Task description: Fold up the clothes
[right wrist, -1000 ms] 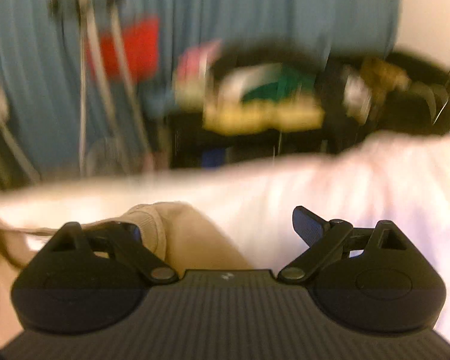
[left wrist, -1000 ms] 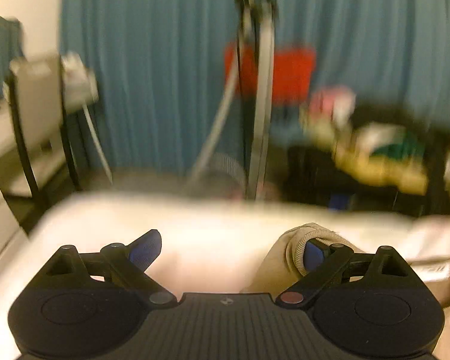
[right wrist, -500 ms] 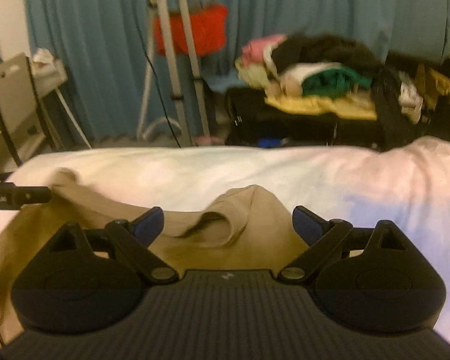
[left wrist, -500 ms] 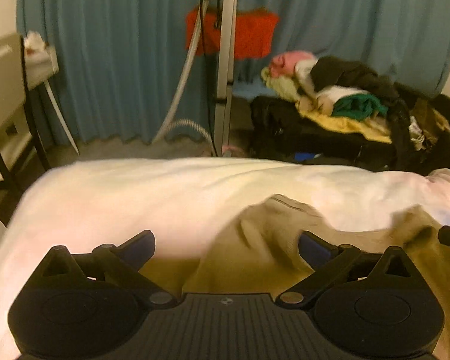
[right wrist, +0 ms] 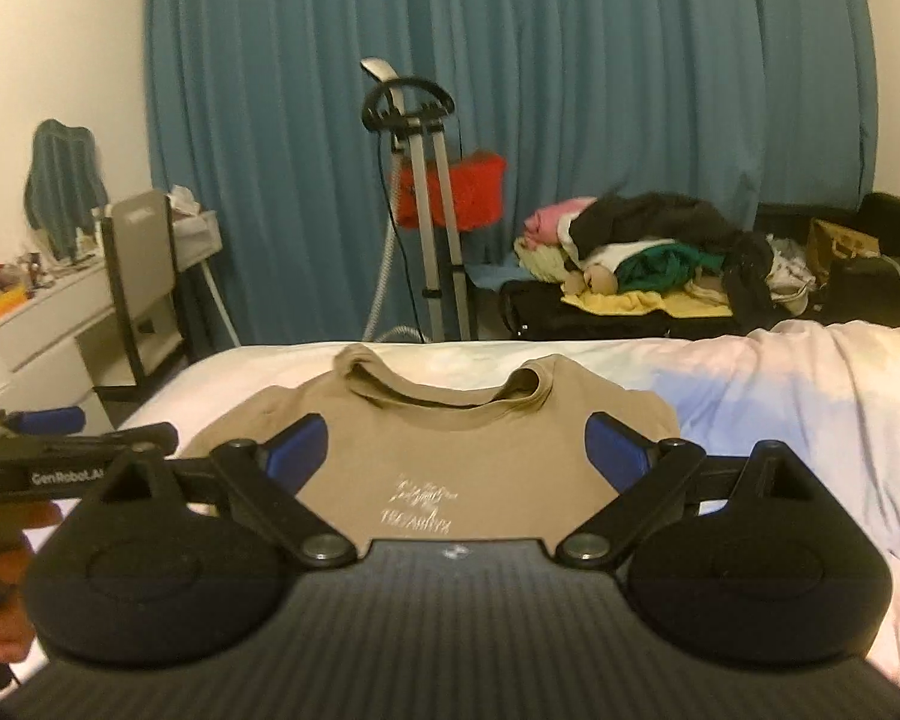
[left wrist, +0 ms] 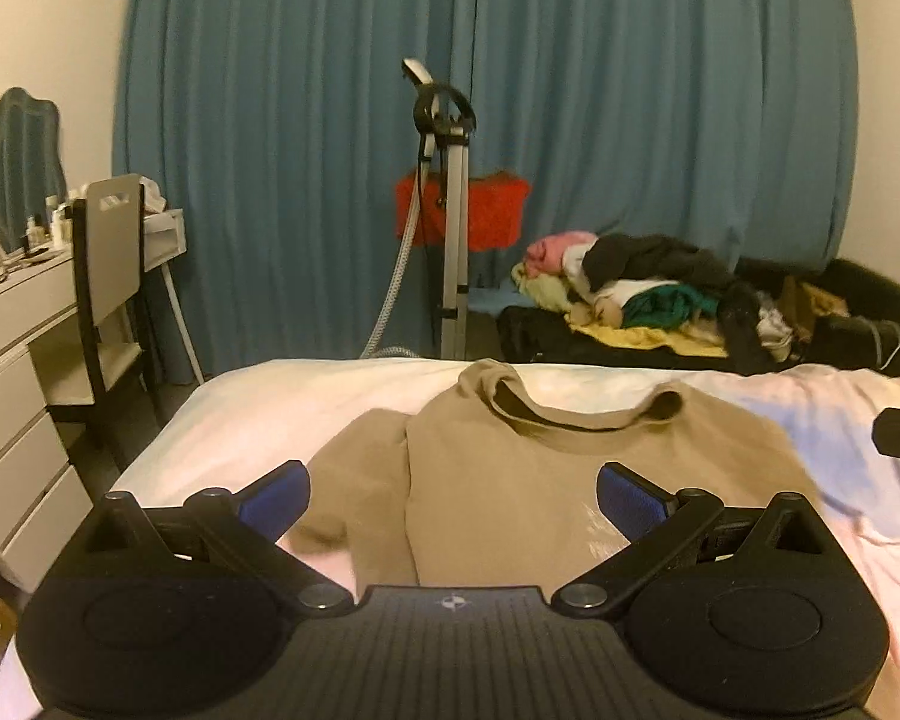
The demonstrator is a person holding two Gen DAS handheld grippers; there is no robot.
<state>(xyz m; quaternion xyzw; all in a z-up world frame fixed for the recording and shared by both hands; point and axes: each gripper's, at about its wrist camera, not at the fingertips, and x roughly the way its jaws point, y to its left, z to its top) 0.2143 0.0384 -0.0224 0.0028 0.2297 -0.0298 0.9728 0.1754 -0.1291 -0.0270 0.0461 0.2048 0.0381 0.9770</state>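
We see the tan shirt (right wrist: 450,456) spread flat mid-frame on the bed (right wrist: 780,396), unfolded, while our left gripper (left wrist: 453,495) and right gripper (right wrist: 457,441) gape wide, holding nothing.

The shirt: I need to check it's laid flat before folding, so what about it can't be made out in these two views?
- Hem and lower body of the shirt: hidden behind the left gripper in the left view and the right gripper in the right view.
- Right sleeve: cut off behind the right finger in both views.
- Chest print: too small and blurred to read.
- Collar: rumpled; front and back layers can't be told apart.
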